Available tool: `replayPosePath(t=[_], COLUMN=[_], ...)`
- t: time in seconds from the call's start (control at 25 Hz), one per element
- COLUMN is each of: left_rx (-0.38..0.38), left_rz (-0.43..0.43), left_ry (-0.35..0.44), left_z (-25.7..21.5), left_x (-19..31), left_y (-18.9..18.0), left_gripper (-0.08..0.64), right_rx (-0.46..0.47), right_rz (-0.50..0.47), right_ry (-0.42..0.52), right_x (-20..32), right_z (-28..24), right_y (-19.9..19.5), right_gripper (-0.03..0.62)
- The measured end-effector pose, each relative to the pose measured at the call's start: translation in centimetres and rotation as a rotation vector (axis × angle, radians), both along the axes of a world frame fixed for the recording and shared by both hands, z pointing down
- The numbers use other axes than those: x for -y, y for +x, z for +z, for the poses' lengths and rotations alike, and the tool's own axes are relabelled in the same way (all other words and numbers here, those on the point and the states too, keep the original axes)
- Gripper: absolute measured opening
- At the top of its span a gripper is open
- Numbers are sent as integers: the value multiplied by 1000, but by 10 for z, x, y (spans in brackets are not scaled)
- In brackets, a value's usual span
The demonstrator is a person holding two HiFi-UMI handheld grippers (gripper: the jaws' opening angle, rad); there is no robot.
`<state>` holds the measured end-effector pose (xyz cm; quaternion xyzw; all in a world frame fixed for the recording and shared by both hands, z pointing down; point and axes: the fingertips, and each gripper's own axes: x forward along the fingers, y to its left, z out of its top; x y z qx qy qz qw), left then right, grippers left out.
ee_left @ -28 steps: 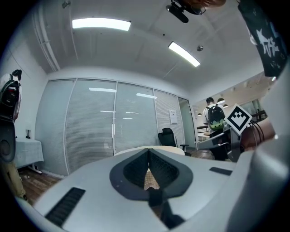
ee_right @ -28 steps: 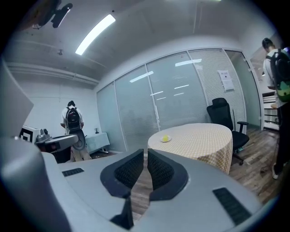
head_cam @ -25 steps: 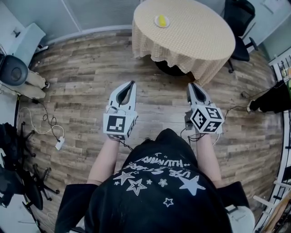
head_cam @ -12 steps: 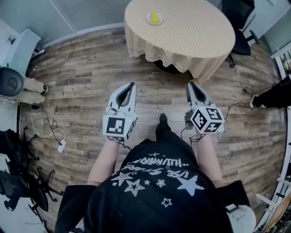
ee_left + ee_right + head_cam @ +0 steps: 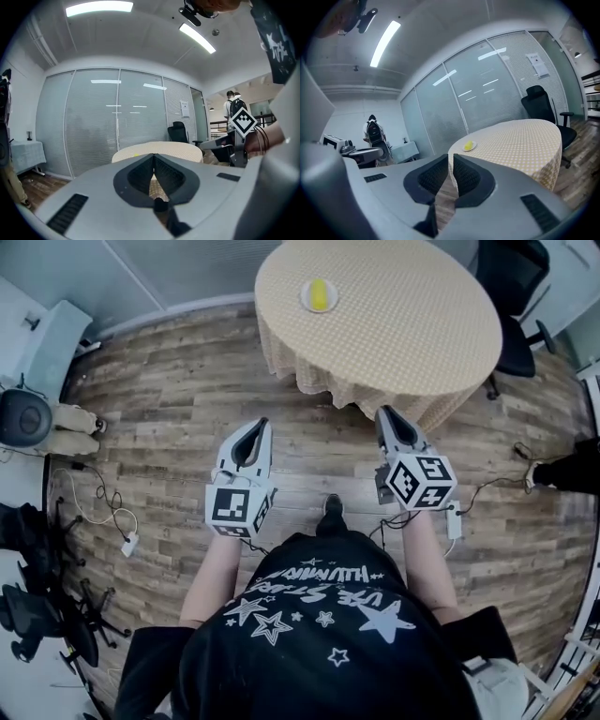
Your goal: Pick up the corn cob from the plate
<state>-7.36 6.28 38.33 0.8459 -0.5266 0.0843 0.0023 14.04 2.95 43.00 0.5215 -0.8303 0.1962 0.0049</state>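
Observation:
A yellow corn cob (image 5: pixel 319 293) lies on a small white plate (image 5: pixel 307 303) near the far left edge of a round table (image 5: pixel 403 324) covered with a beige dotted cloth. Both grippers are held over the wooden floor, short of the table. My left gripper (image 5: pixel 254 427) is shut and empty, pointing at the table's left side. My right gripper (image 5: pixel 387 415) is shut and empty too, its tip close to the hanging cloth edge. In the right gripper view the corn cob (image 5: pixel 468 146) and plate show beyond the closed right gripper (image 5: pixel 450 157). The left gripper (image 5: pixel 153 156) faces the table (image 5: pixel 164 147).
A black office chair (image 5: pixel 516 296) stands behind the table at the right. Cables and a white adapter (image 5: pixel 127 542) lie on the floor at left, near black chair bases (image 5: pixel 37 615). A pale cabinet (image 5: pixel 47 329) stands far left. A person with a backpack (image 5: pixel 374 133) stands by the glass walls.
Both grippers have moved forward toward the table, which now lies nearer and larger in the head view. Their jaws stayed shut.

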Motion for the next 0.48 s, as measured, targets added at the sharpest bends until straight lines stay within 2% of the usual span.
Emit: replayPosePath(t=[0.28, 0.48], left_rx=[20, 21], left_rz=[-21, -68], left_ry=[-4, -6], left_z=[0, -2], left_x=[41, 60], left_y=[32, 38], left_gripper=[8, 8], right_rx=[35, 66], right_rz=[-1, -15], right_ry=[-22, -48], right_x=[44, 65], right_z=[6, 12], right_y=[37, 52], right_gripper=[48, 48])
